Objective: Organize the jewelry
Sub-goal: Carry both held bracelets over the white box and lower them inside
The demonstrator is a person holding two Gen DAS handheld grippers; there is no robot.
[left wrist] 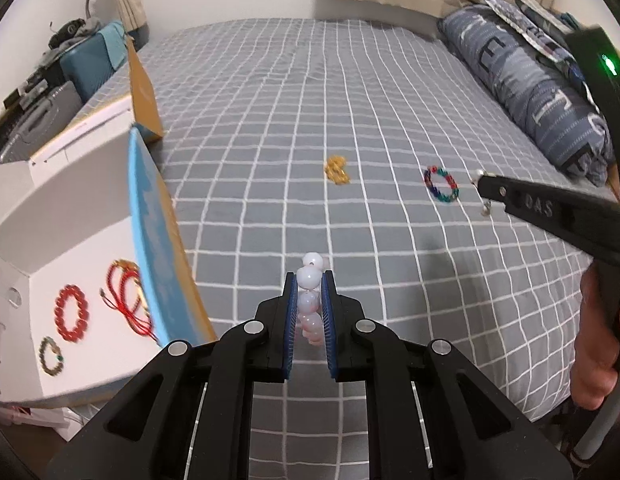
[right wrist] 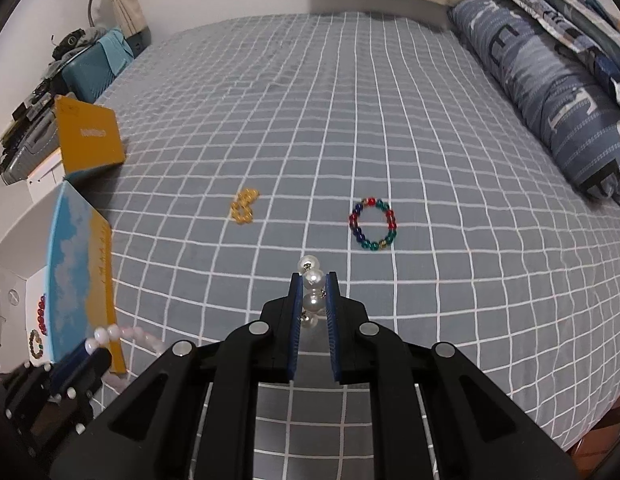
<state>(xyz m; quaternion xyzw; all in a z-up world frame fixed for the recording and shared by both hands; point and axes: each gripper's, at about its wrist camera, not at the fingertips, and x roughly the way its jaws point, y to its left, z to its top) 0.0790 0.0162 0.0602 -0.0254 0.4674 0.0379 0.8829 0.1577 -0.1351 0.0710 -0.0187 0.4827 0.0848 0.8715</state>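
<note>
Jaws nearly shut, left gripper (left wrist: 310, 280) pinching pink bead bracelet (left wrist: 310, 300), right gripper (right wrist: 314, 282) pearl bracelet (right wrist: 313, 292)

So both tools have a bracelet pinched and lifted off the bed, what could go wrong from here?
1. The left tool grips the pale pink bracelet by a few round beads; it could slip out.
2. The pearl bracelet in the right tool hangs the same way.
3. The open box has upright flaps; a dangling bracelet might snag there.
</note>
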